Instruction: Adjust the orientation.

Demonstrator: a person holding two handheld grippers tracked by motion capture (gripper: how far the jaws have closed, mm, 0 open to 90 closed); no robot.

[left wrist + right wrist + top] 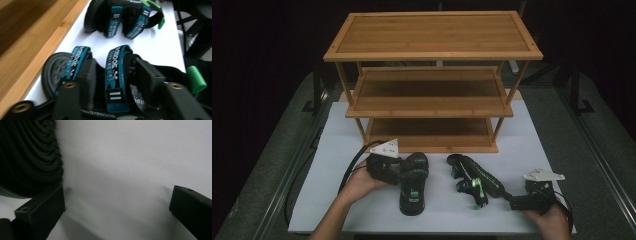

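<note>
Here, left gripper (pixel 112 82) jaws astride near sandal's (pixel 413 185) strap, right gripper (pixel 117 207) open, empty, rack (pixel 432 100) behind.

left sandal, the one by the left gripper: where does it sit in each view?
High view: left sandal lower centre-left on the white board, beside the left gripper.
Left gripper view: bottom centre, blue strap between the jaws.
Right gripper view: a ridged dark sole at the left edge; I cannot tell which sandal it is.
Shared landmark: the white board.
</note>
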